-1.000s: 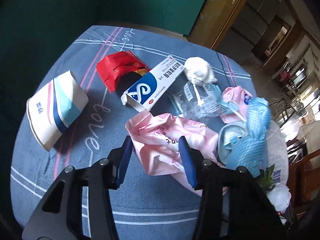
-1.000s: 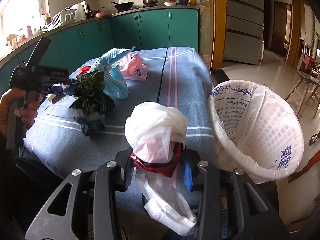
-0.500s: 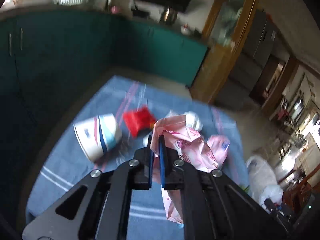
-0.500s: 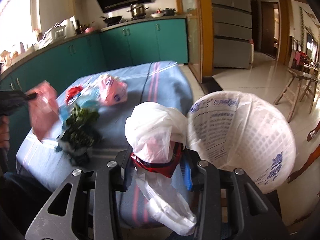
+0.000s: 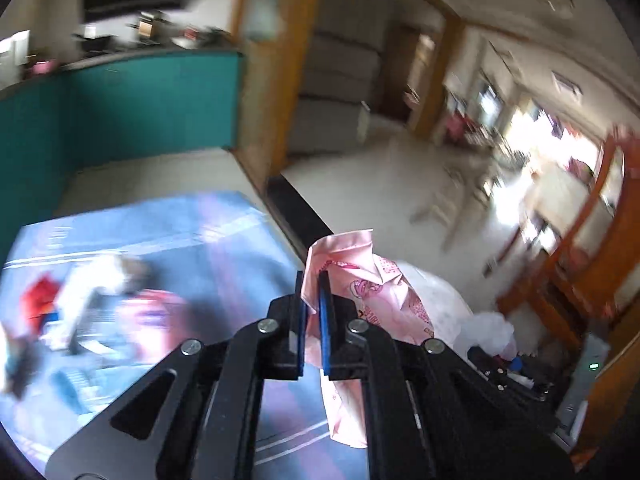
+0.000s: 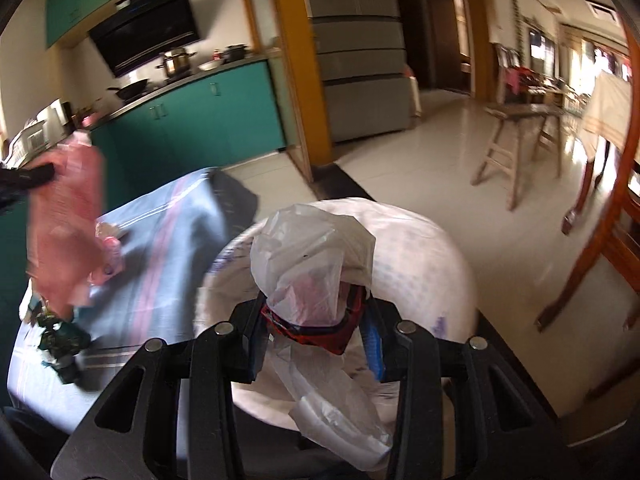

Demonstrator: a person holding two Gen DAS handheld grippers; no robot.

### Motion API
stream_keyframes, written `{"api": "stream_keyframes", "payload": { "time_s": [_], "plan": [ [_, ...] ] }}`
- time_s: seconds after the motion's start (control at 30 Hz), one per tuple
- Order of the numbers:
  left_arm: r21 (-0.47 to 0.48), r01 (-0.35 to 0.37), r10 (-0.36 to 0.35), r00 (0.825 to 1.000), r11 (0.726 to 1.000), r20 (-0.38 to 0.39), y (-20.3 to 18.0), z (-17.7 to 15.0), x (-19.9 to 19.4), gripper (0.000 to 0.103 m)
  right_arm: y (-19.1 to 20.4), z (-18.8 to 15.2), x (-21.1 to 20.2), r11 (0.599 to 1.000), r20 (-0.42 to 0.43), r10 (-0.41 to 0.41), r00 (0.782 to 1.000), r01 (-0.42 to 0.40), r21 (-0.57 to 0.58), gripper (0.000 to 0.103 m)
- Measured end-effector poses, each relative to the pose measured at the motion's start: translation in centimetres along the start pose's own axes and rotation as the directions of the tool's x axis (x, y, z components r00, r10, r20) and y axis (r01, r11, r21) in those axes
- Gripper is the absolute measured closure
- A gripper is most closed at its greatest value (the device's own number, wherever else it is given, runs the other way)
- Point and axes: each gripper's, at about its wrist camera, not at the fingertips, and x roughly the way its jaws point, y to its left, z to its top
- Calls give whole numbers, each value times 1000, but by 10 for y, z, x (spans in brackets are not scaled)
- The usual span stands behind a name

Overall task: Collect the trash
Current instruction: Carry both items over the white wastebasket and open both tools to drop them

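- Teal kitchen cabinets (image 5: pixel 132 108) fill the upper left of the left wrist view, with pale floor tiles and wooden furniture blurred at right.
- At lower left a blue striped cloth (image 5: pixel 224 264) covers the counter, with smeared litter on it.
- At centre the left hand-held gripper (image 5: pixel 313 300) is pressed together on a pink printed wrapper (image 5: pixel 380 296), which hangs down beside its right finger.
- Just right of the wrapper shows a white bag-lined bin (image 5: pixel 444 304).
- Right wrist view: teal cabinets (image 6: pixel 208 116) and a cooker hood at upper left, a wooden stool at right.
- At lower centre the right hand-held gripper (image 6: pixel 316 344) pinches a white plastic bag with a red-rimmed item inside (image 6: pixel 316 276), in front of the white lined bin (image 6: pixel 420 248).
- At the left edge the other gripper's tip holds the pink wrapper (image 6: pixel 66 224) above the cloth-covered counter (image 6: pixel 168 248); dark green scraps (image 6: pixel 60 340) lie below.
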Motion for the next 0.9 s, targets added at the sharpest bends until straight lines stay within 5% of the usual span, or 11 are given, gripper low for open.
{"api": "stream_keyframes", "payload": {
  "time_s": [0.13, 0.3, 0.6, 0.9],
  "plan": [
    [104, 26, -19, 998, 994, -67, -46, -8, 53, 93, -18, -1, 7, 1000, -13, -26, 1000, 26, 10, 63],
    [177, 75, -60, 994, 981, -89, -70, -18, 67, 72, -24, 1, 25, 999, -46, -41, 998, 41, 18, 63],
    [286, -94, 77, 995, 954, 70, -77, -14, 18, 50, -14, 14, 21, 998, -25, -57, 998, 58, 7, 32],
    [238, -278, 232, 951, 930, 204, -24, -6, -45, 37, 60, 41, 4, 994, 96, 16, 995, -6, -106, 4]
  ]
}}
